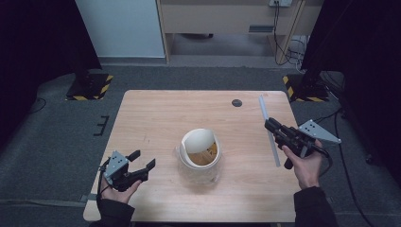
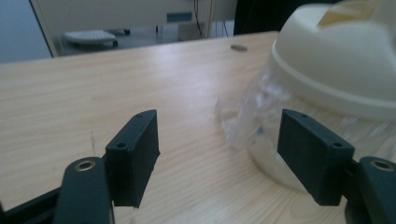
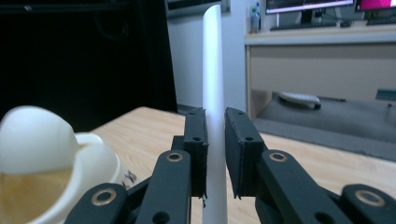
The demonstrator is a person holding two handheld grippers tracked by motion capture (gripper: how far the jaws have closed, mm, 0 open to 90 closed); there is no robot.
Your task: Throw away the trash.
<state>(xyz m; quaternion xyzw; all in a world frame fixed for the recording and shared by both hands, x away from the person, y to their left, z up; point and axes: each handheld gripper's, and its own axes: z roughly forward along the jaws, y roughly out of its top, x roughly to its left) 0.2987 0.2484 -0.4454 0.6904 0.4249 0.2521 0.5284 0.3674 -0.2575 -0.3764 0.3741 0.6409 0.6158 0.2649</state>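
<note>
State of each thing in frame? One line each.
left gripper: open, empty, beside the cup
right gripper: shut on the straw
straw: clamped between the jaws
cup: upright on the table, flip lid open, tan drink inside
plastic wrap: crumpled around the cup's base

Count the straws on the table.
1: a long pale straw at the table's right side, clamped in the right tongs. None show by the cup.

Office, desk (image 3: 322, 56) with monitors (image 3: 308, 5) (keyboard too), carpet (image 1: 52, 137)
</note>
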